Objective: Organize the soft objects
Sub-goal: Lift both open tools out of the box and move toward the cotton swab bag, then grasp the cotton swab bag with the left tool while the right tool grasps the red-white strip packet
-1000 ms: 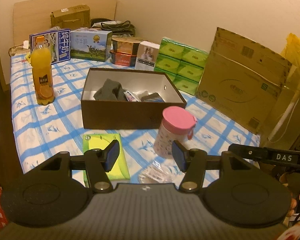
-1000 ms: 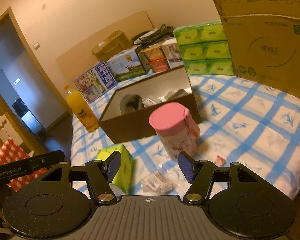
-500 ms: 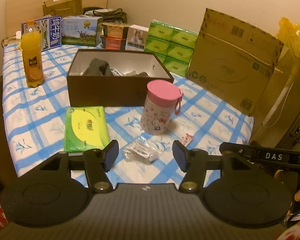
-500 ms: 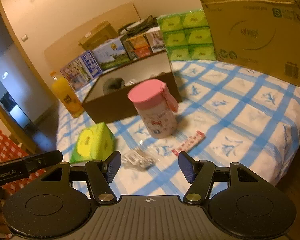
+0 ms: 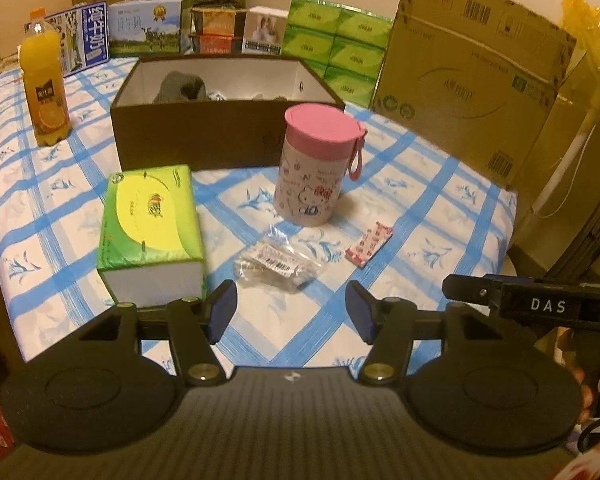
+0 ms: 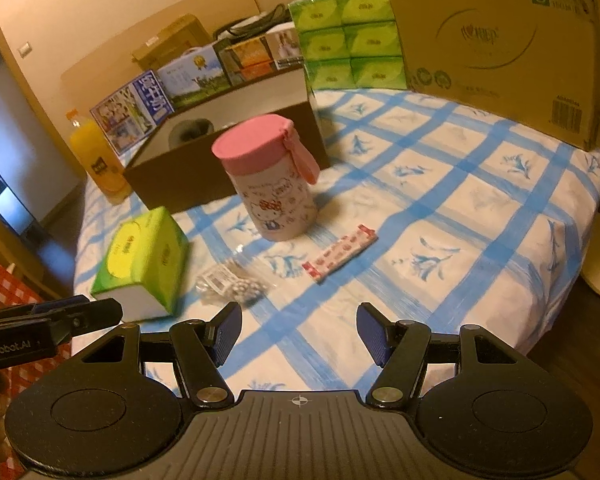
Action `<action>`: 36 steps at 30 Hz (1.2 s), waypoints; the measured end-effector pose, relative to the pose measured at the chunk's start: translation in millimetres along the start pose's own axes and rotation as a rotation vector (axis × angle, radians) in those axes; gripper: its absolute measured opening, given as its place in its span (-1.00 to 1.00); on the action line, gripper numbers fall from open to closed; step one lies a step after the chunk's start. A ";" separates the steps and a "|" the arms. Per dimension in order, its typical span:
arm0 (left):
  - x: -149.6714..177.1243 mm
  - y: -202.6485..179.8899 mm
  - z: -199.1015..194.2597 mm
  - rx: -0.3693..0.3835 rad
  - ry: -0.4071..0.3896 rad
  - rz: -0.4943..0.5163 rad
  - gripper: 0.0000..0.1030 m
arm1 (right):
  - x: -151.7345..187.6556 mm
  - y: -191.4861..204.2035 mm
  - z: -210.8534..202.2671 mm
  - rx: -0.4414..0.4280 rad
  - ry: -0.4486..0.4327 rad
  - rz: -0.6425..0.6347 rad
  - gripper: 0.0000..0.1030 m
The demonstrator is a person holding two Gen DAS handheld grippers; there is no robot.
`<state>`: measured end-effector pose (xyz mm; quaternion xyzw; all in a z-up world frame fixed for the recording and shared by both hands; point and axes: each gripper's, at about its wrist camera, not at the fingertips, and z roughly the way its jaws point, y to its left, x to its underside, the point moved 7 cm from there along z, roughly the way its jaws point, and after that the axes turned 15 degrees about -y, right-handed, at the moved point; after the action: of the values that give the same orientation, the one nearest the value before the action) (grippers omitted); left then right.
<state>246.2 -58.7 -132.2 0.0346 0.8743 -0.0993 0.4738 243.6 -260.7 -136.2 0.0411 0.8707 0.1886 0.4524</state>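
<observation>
Showing an early stage: the brown box (image 5: pixel 204 136) already holds a grey cloth (image 5: pixel 180 86) and small items. In front of the box, on the tabletop (image 5: pixel 440 208), a green tissue pack (image 5: pixel 150 220), clear bag (image 5: pixel 278 266) and pink sachet (image 5: pixel 369 243) remain. Left tool (image 5: pixel 291 311) and right tool (image 6: pixel 299 333) both stand apart, empty.

Juice bottle (image 5: pixel 46 92), pink-lidded canister (image 5: pixel 314 164), cardboard carton (image 5: pixel 472 76).
</observation>
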 end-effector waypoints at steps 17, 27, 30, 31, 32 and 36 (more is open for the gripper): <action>23.7 -5.3 57.4 0.001 0.112 -0.002 0.15 | 16.0 -29.0 39.9 0.059 0.065 0.040 0.24; 29.5 -8.2 99.6 -0.023 0.164 -0.017 0.15 | 15.2 -43.7 72.4 0.089 0.069 0.073 0.24; 30.0 -3.2 112.3 -0.049 0.180 -0.049 0.15 | 15.4 -48.7 83.1 0.098 0.073 0.086 0.24; 30.3 -1.6 116.5 -0.058 0.186 -0.060 0.15 | 15.5 -49.8 86.1 0.101 0.073 0.090 0.24; 30.7 0.1 120.9 -0.064 0.191 -0.073 0.15 | 15.5 -51.0 88.8 0.103 0.073 0.094 0.24; 33.5 3.6 138.7 -0.084 0.214 -0.132 0.15 | 16.3 -54.5 99.7 0.105 0.076 0.117 0.24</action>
<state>342.3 -85.0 -234.4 -0.0324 0.9236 -0.0891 0.3715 319.6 -278.3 -220.5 0.1083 0.8920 0.1699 0.4045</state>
